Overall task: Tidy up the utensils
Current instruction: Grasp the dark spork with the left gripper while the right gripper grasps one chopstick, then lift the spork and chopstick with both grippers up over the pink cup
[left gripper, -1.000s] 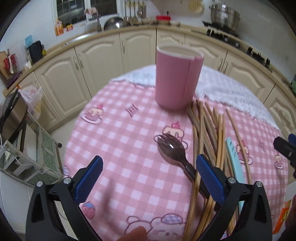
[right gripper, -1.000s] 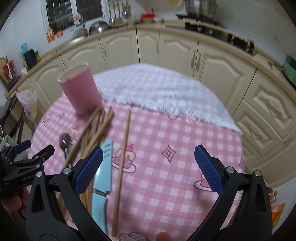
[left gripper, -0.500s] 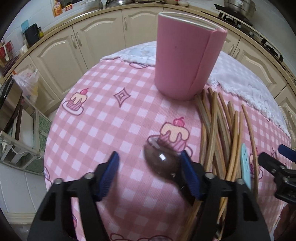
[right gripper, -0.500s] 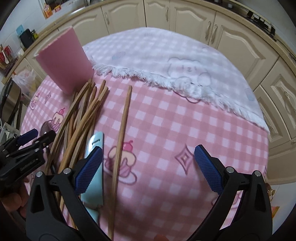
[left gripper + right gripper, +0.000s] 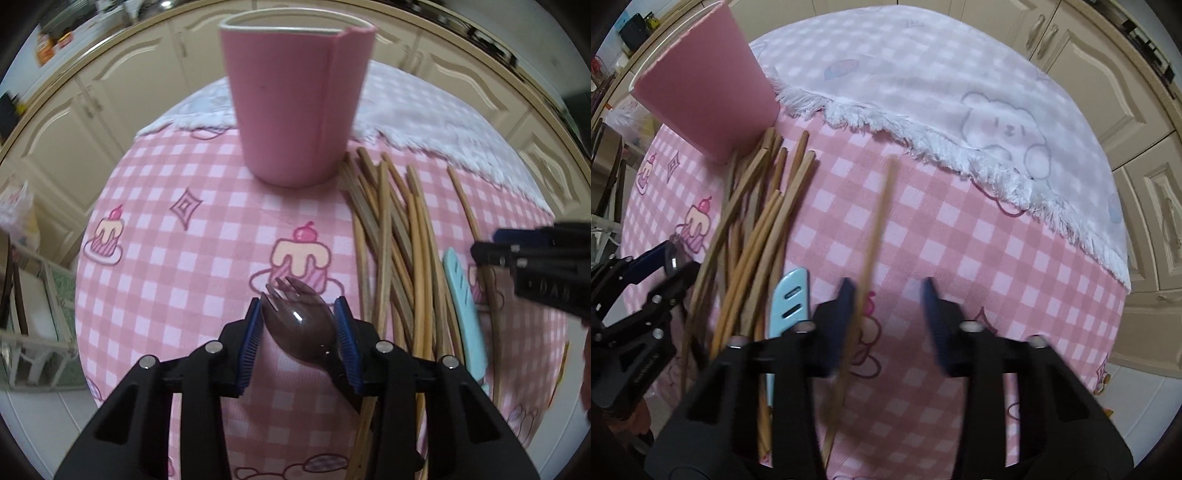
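Spork [image 5: 301, 328], dark translucent plastic, clamped at the bowl between the blue pads [image 5: 249, 345] of the left gripper [image 5: 300, 312], tines pointing toward the pink cup [image 5: 295, 107], handle running back under the right-hand pad. Low over the pink checked cloth [image 5: 192, 258] on the counter, just short of a cake print. Pink cup upright farther off, at the seam with a white fringed towel [image 5: 942, 85]. Pile of wooden chopsticks [image 5: 391, 236] fanned on the cloth right of the spork, far ends touching or nearly touching the cup's base. Light blue utensil handle [image 5: 788, 302] beside the pile. Single chopstick [image 5: 875, 236] apart from the pile, lying between the pads of the right gripper [image 5: 888, 291], close against the left pad [image 5: 842, 306]; jaws partly closed with a clear gap, not clenched, blurred.
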`<action>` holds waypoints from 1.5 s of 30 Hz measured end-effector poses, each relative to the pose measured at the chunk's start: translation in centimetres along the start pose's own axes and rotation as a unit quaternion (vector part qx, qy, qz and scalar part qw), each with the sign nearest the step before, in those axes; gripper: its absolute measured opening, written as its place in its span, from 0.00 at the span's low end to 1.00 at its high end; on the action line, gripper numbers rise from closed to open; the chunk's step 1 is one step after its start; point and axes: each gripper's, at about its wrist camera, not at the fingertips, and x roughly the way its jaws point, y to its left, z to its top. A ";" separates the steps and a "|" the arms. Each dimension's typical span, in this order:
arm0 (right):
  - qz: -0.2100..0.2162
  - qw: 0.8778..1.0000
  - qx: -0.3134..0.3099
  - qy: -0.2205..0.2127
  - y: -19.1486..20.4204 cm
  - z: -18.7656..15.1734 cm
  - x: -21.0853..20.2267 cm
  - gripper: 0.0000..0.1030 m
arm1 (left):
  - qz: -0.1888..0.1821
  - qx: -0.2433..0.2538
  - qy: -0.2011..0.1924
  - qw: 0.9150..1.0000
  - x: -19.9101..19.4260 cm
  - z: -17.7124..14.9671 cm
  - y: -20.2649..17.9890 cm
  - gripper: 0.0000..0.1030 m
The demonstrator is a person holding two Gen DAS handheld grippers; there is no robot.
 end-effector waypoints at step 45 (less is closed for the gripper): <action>0.131 0.945 0.047 -0.297 -0.4 -4.5 -10.3 0.05 | -0.051 0.062 -0.296 0.952 -11.8 -0.8 3.2 0.31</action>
